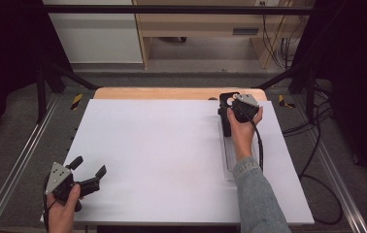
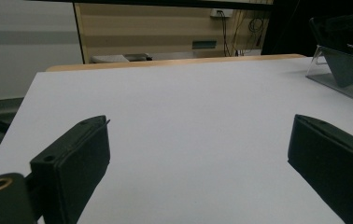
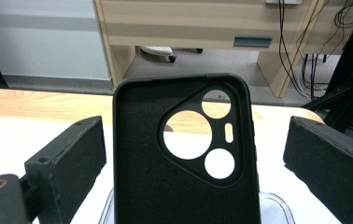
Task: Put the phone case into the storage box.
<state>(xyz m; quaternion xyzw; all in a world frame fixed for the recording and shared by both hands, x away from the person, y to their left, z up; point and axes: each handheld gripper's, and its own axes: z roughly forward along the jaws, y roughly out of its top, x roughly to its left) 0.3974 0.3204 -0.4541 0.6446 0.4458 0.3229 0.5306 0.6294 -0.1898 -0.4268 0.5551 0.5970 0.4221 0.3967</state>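
A white table (image 1: pixel 172 160) stands on a wooden base, with cabinets and cables behind it. At its far right, a black phone case (image 3: pixel 184 158) leans upright on a clear stand (image 1: pixel 230 160), between the spread jaws of the right gripper (image 3: pixel 193 158) without touching them. The left gripper (image 1: pixel 88 171) hovers near the front left corner, jaws wide apart.

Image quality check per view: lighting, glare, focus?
High view: dark at the side edges, the white matte table top evenly lit, no glare. Left claw view: left claw soft and close to the lens, the clear plastic stand dim at the right edge. Right claw view: black rubber phone case sharp, bright table showing through its camera cutouts, right claw slightly soft.
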